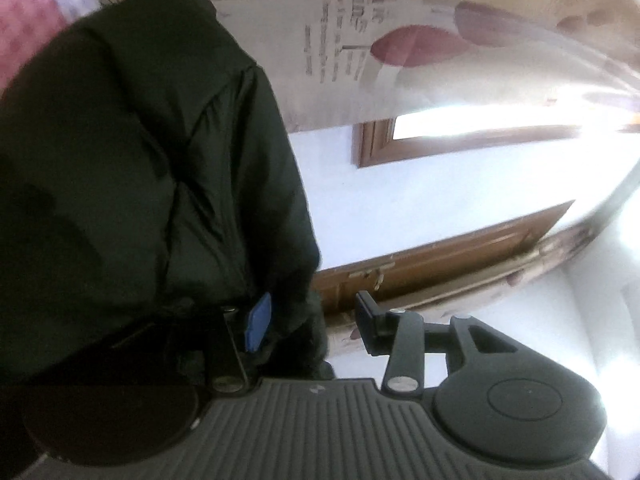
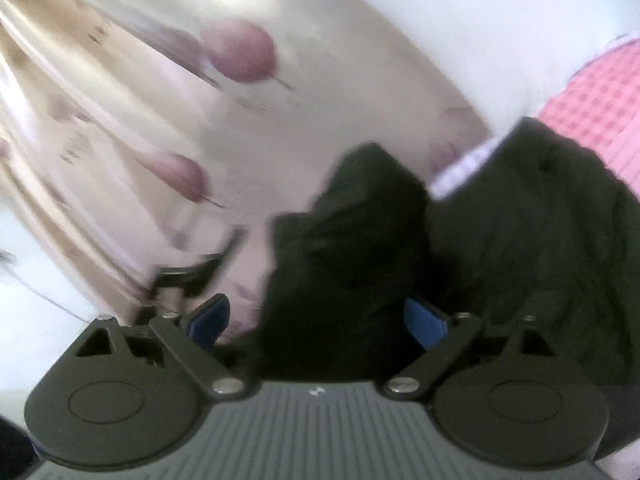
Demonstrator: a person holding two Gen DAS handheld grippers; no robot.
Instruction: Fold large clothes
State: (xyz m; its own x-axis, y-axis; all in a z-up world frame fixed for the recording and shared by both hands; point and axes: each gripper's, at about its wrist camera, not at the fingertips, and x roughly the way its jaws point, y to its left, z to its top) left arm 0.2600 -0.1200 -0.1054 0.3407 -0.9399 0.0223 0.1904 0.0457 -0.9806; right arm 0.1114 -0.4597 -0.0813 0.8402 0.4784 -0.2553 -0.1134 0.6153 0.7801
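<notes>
A large dark green padded jacket fills the left half of the left wrist view, bunched up and hanging against my left gripper. Its blue left pad lies against the fabric. The black right finger stands apart from it, with a gap between. In the blurred right wrist view the same jacket lies at the right, and a fold of it sits between the wide-spread fingers of my right gripper. The left blue pad is clear of the cloth. The right pad sits at its edge.
A cream curtain printed with dark red leaves hangs behind. A brown window frame and a brown wooden door are set in a white wall. Pink checked bedding lies under the jacket.
</notes>
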